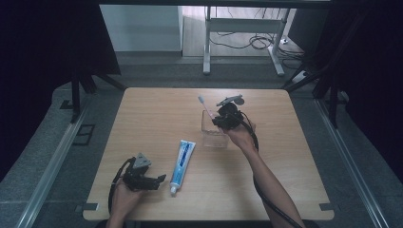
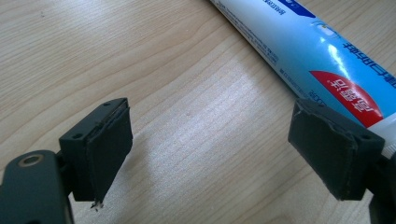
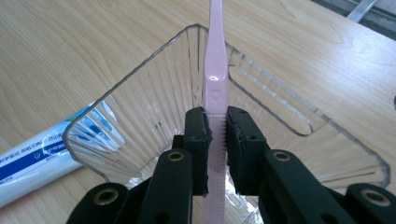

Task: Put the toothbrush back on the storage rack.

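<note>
On the wooden desk (image 1: 266, 180) stands a clear ribbed cup (image 3: 140, 107). Over the cup, the right tongs (image 3: 216, 140) clamp a pink toothbrush (image 3: 215, 74) by its handle; its lower end seems to reach inside the cup. A toothpaste tube (image 1: 182, 160) lies nearer the person than the cup. Beside its cap end, the left tongs (image 2: 210, 154) gape, holding nothing.

1. Pink toothbrush (image 3: 215, 84): upright in the clear ribbed cup (image 3: 140, 98), its handle pinched between the right gripper's (image 3: 217, 140) fingers.
2. The cup stands open-topped around those fingertips.
3. Blue-and-white toothpaste tube (image 2: 317, 56) lies flat, passing just behind the left gripper's (image 2: 210, 149) right finger.
</note>
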The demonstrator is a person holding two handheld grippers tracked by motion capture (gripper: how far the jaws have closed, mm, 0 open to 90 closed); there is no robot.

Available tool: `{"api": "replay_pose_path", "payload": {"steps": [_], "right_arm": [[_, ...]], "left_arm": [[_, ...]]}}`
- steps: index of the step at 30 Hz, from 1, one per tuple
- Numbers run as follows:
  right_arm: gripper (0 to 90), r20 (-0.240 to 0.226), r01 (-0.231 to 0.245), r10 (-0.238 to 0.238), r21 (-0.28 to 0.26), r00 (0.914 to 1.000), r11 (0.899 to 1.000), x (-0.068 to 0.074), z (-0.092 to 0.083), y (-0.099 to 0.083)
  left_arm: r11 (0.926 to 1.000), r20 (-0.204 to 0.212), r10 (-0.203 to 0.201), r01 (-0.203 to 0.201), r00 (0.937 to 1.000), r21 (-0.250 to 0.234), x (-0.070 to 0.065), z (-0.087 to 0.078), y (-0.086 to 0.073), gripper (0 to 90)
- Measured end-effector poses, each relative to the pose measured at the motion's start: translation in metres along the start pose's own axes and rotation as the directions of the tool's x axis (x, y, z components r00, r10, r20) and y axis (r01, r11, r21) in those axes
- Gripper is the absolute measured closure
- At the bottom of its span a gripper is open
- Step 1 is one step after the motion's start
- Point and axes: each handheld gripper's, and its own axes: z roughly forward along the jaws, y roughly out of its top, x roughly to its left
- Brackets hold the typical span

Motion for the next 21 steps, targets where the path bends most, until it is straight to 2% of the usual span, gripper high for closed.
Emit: {"api": "replay_pose_path", "payload": {"steps": [14,21], "right_arm": [[78.8,-0.018,0.016,-0.014,0.069,0.9997,0.997,0.0003,0.0047,-0.0007],[78.1,-0.027,0.041,-0.038,0.123,0.9989,0.992,0.0003,0.0066,-0.0002]], "left_arm": [[1.0000,0.001,0.001,-0.001,1.0000,0.001,-0.0004,0.0003,0.0002,13.8],[1.0000,0.002,0.002,-0.002,1.0000,0.002,-0.0006,0.0005,0.0004,13.8]]}}
